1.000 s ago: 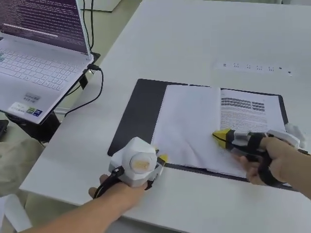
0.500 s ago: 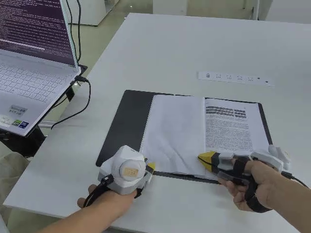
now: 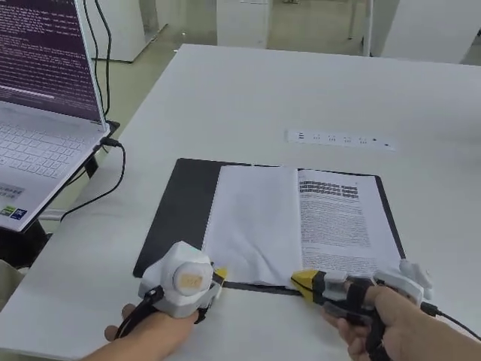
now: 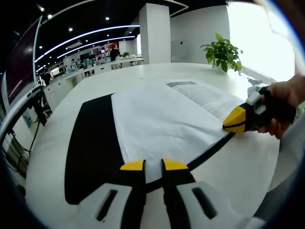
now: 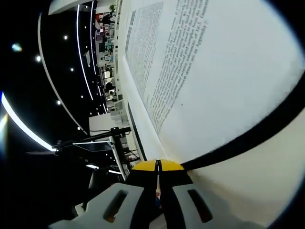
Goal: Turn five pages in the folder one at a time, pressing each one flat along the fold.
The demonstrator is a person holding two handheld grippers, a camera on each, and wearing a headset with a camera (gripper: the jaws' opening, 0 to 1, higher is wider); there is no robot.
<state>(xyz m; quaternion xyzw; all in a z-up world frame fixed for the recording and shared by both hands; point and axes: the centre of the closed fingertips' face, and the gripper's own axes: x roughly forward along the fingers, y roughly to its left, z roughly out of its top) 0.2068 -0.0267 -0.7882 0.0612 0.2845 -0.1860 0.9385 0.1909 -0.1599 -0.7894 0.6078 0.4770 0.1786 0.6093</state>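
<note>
The black folder (image 3: pixel 178 210) lies open on the white table. Its left page (image 3: pixel 252 218) is blank and its right page (image 3: pixel 338 222) is printed. My left gripper (image 3: pixel 216 278) rests at the near left corner of the blank page (image 4: pixel 157 119), its yellow tips (image 4: pixel 153 165) a narrow gap apart with nothing between them. My right gripper (image 3: pixel 303 280) is shut, its tip at the folder's near edge just below the fold. In its own view the shut tips (image 5: pixel 157 165) touch the black folder edge (image 5: pixel 238 143) beneath the printed page (image 5: pixel 200 62). The right gripper (image 4: pixel 234 120) also appears in the left gripper view.
An open laptop (image 3: pixel 37 143) stands at the left on a raised stand, with a black cable (image 3: pixel 98 188) trailing across the table edge. A white power strip (image 3: pixel 342 139) lies beyond the folder. A potted plant (image 4: pixel 221 50) stands far off.
My right gripper has slid down along the fold from mid-page to the folder's near edge. The left gripper has stayed at the page corner. The head camera has shifted.
</note>
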